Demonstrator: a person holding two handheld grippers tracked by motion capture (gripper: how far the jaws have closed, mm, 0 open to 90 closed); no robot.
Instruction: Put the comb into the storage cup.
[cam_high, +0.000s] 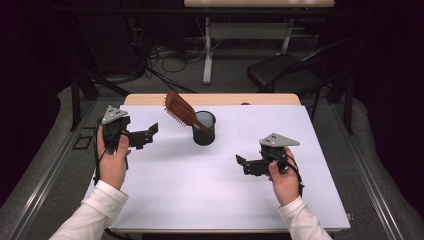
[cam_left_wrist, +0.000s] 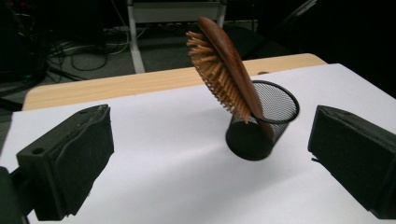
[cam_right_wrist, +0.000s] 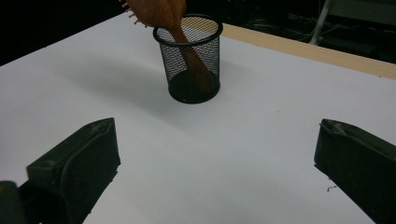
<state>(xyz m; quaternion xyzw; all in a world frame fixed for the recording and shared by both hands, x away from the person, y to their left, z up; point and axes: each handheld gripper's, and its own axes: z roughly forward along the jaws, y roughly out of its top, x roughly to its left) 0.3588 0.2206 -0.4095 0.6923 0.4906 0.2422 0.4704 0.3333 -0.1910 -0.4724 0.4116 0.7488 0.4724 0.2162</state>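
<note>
Where bristles face: hairbrush (cam_left_wrist: 224, 65) handle inside cup (cam_right_wrist: 190, 70).

One wooden hairbrush (cam_high: 181, 109) stands handle-down in one black mesh cup (cam_high: 204, 128). There is one counter (cam_high: 200, 190) with a white top carrying them. Two grippers are held over it, a left gripper (cam_high: 150, 134) and a right gripper (cam_high: 242, 164), each with two black fingers (cam_left_wrist: 70, 161). Beyond the counter stands one dark chair (cam_high: 282, 70).
</note>
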